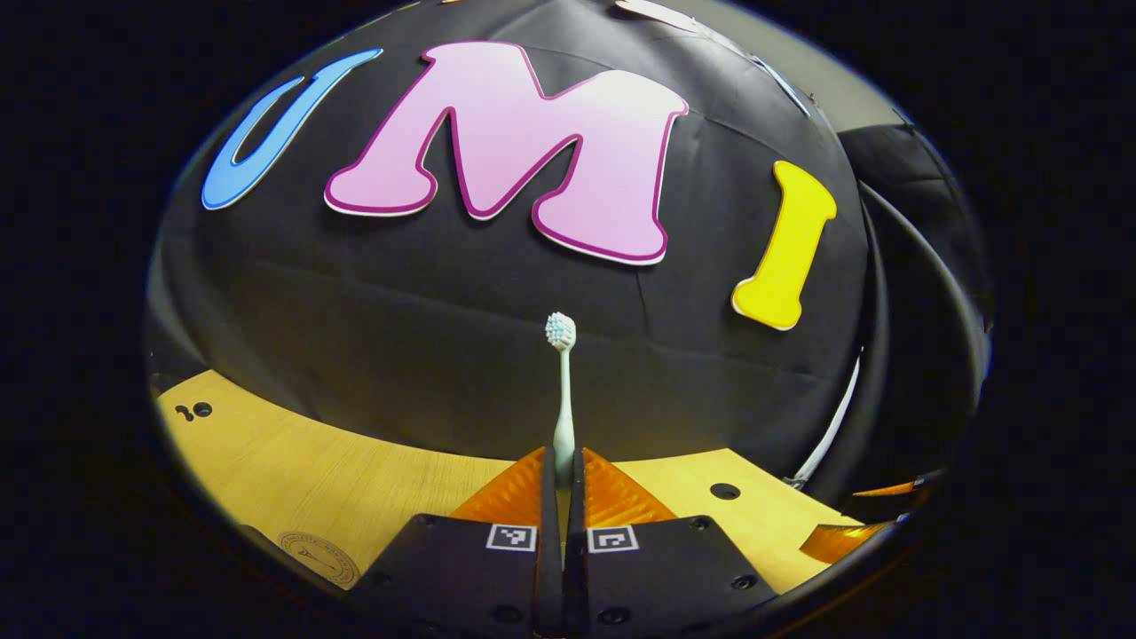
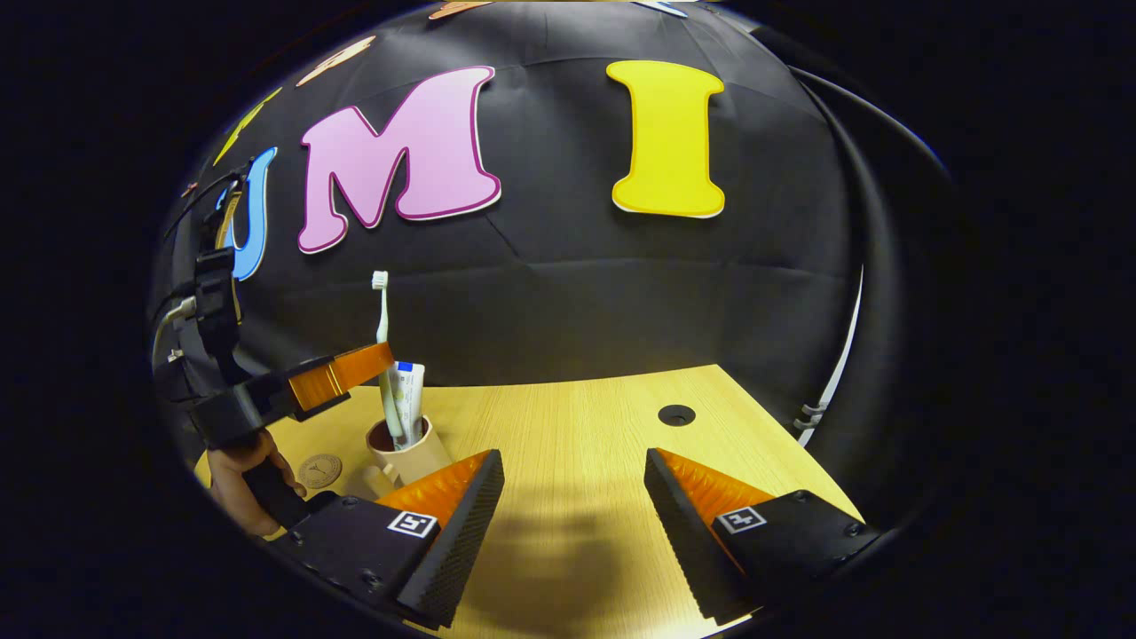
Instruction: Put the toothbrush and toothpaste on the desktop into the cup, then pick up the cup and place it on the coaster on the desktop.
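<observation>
Over on the left of the right gripper view, a hand (image 2: 244,484) grips the handle of the left hand-held gripper (image 2: 377,357), and its fingers are pinched tight on the toothbrush (image 2: 382,311), which stands upright with its bristled head at the top and its lower end down inside the cup (image 2: 410,454). Just beside the brush, the toothpaste (image 2: 409,395) tube is already standing in that same cup, leaning slightly against the rim. The cup sits on the wooden tabletop (image 2: 577,444), and the round coaster (image 2: 319,469) lies flat just to its left (near the cup, not under it). From the left gripper view the picture is clear: the left hand-held gripper (image 1: 563,479) has its two fingers drawn together to a narrow slit with the toothbrush (image 1: 563,390) handle clamped between them, the brush rising straight up against the dark wall, and the coaster (image 1: 319,556) peeks in at the lower left on the tabletop (image 1: 293,461). Moving right, the right hand-held gripper (image 2: 572,497) hovers over bare wood with its fingers spread wide and nothing between them. Farther right a small dark hole (image 2: 676,414) marks the tabletop near its back edge, and a pale cable (image 2: 834,373) runs down the wall beyond the corner.
</observation>
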The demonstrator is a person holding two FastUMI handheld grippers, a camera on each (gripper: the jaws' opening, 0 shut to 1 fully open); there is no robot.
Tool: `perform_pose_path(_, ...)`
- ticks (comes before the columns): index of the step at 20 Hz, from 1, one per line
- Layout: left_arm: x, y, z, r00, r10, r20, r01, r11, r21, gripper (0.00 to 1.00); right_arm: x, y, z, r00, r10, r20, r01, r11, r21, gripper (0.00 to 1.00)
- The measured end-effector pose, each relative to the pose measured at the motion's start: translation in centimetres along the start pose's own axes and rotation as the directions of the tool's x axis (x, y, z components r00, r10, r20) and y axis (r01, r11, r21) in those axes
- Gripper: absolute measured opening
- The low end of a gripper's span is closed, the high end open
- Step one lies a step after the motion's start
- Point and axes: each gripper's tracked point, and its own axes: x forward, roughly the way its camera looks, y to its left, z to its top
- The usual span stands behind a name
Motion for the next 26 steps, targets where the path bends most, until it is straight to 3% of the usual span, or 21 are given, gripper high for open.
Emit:
perform_pose_path(4, -0.5, -0.1, -1.2, 1.0, 0.002, 0.002, -0.002, 0.998, 0.056, 0.13, -0.1, -0.3, -0.1, 1.0, -0.006, -0.005, 0.006, 1.0, 0.001, 0.98)
perform_pose_path(8, -1.6, 1.0, -2.3, 0.998, 0.05, -0.029, -0.047, 0.995, 0.088, 0.54, -0.4, 0.3, -0.1, 1.0, 0.005, -0.011, -0.005, 1.0, -0.007, 0.98)
perform_pose_path(9, -2.3, 1.0, -1.7, 0.998, 0.052, -0.017, -0.05, 0.993, 0.105, 0.84, -0.5, 0.6, 0.0, 1.0, 0.01, -0.009, -0.01, 1.0, -0.012, 0.98)
perform_pose_path(12, -5.1, 1.4, -0.8, 0.999, 0.05, -0.018, -0.048, 0.994, 0.101, 0.98, -0.9, 1.9, 0.7, 0.999, 0.037, -0.014, -0.037, 0.999, -0.011, 0.98)
perform_pose_path(17, -13.0, 3.6, 0.4, 0.994, 0.104, -0.035, -0.101, 0.991, 0.088, 1.0, -0.9, 5.5, 3.8, 0.994, 0.109, -0.012, -0.109, 0.994, -0.006, 0.97)
perform_pose_path(22, -21.8, 6.0, -0.9, 0.98, 0.164, -0.112, -0.161, 0.986, 0.033, 0.99, 0.4, 10.0, 5.5, 0.984, 0.17, -0.052, -0.174, 0.98, -0.099, 0.97)
perform_pose_path(26, -27.3, 8.4, -2.9, 0.957, 0.226, -0.18, -0.228, 0.974, 0.011, 0.97, 1.4, 13.1, 4.4, 0.971, 0.203, -0.125, -0.213, 0.974, -0.079, 0.98)
